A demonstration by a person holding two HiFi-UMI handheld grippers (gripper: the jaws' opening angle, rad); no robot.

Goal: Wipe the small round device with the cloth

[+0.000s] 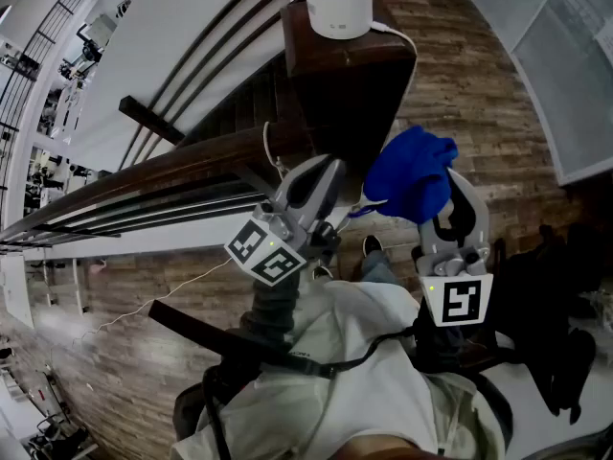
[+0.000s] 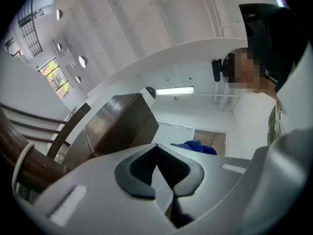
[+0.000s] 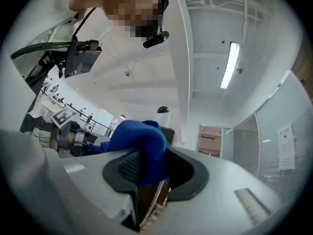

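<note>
**Materials and shapes.** The small round device is a smooth white cylinder with a glossy black top. It stands upright on the flat cap of a dark, polished wooden post, close to the cap's far edge. A thin white cable runs off its right side. The cloth is bright blue, soft and bunched into a loose lump. The floor is laid in brown wood-look planks.

**Edges and room.** A dark wooden handrail slants away to the left of the post, with thinner rails below it. The space to the right of the post, over the floor, is open. The cloth is well short of the device, near the post's lower right side, and does not touch the device.

**Pose.**
- The right gripper points up and away from the person. Its jaws are clamped on a fold of the cloth, and the rest billows past the tips.
- The left gripper slants up to the right, just beside the cloth. Its dark pads are closed together with nothing between them (confirmed in the left gripper view).
</note>
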